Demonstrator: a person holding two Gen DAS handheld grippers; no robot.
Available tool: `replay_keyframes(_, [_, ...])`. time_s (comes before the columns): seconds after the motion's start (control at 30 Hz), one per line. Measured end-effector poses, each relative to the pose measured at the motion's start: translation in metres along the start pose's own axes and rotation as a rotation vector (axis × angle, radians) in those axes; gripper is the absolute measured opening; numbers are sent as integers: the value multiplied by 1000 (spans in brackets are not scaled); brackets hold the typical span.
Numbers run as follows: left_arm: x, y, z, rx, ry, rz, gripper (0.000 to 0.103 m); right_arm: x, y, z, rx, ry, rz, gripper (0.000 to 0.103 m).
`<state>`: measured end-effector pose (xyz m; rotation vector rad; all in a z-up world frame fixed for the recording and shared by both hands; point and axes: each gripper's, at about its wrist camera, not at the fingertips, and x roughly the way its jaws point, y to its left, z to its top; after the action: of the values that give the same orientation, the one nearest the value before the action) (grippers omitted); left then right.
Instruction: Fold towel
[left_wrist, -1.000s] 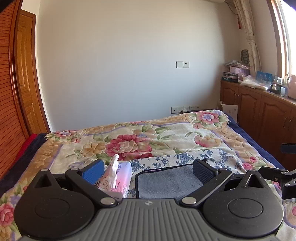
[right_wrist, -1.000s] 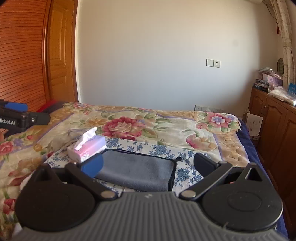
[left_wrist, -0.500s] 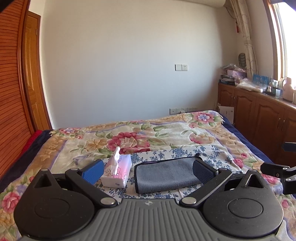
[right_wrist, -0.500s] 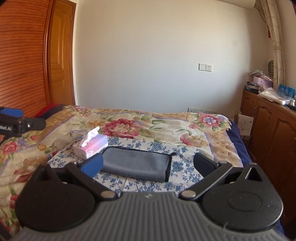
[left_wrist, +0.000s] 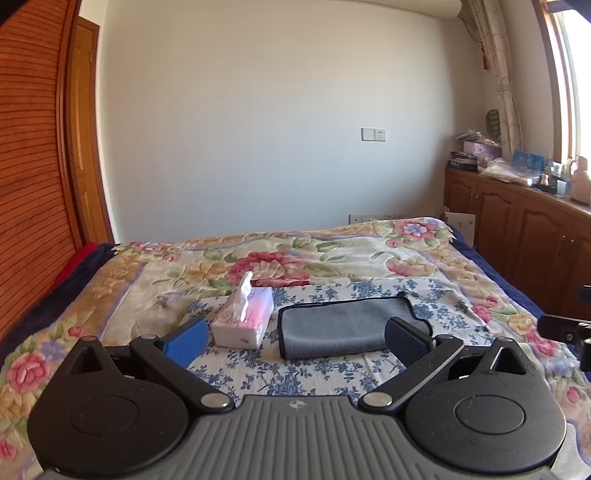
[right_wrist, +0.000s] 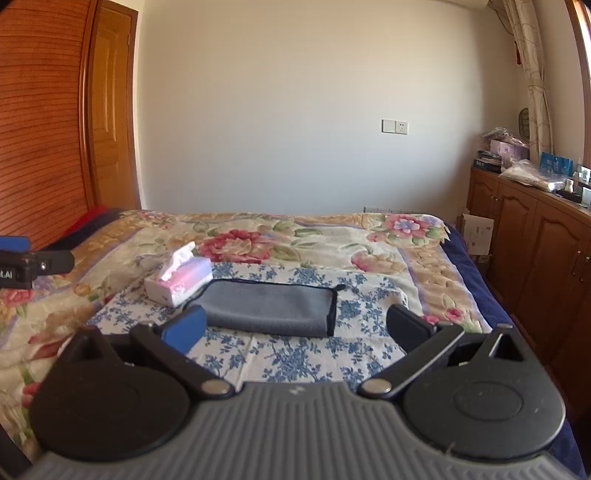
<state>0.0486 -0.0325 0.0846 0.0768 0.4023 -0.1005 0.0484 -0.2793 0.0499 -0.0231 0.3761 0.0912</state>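
Observation:
A grey towel (left_wrist: 340, 326) with dark edging lies folded into a narrow rectangle on a blue-flowered white cloth (left_wrist: 295, 365) on the bed; it also shows in the right wrist view (right_wrist: 269, 306). My left gripper (left_wrist: 297, 338) is open and empty, held back from the towel's near edge. My right gripper (right_wrist: 295, 326) is open and empty, also short of the towel. The left gripper shows at the left edge of the right wrist view (right_wrist: 22, 264), and the right gripper's tip at the right edge of the left wrist view (left_wrist: 565, 330).
A pink and white tissue box (left_wrist: 245, 317) stands just left of the towel, also in the right wrist view (right_wrist: 179, 277). A floral bedspread (left_wrist: 332, 254) covers the bed. Wooden cabinets (right_wrist: 535, 258) with clutter run along the right; a wooden door (right_wrist: 110, 110) is at left.
Both grippers have drawn back and risen from the towel, which now looks smaller and farther away. The towel and tissue box have stayed in place.

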Motion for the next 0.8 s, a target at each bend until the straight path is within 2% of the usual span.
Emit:
replay_keyframes(0.4, [10,11,-27,-23,23,25,103,-6,5,-14,14,-19,10,103])
replay_keyframes(0.8, [12,12,-52,-18,19,36,103,-3,-6,-46,34,-13,-22,103])
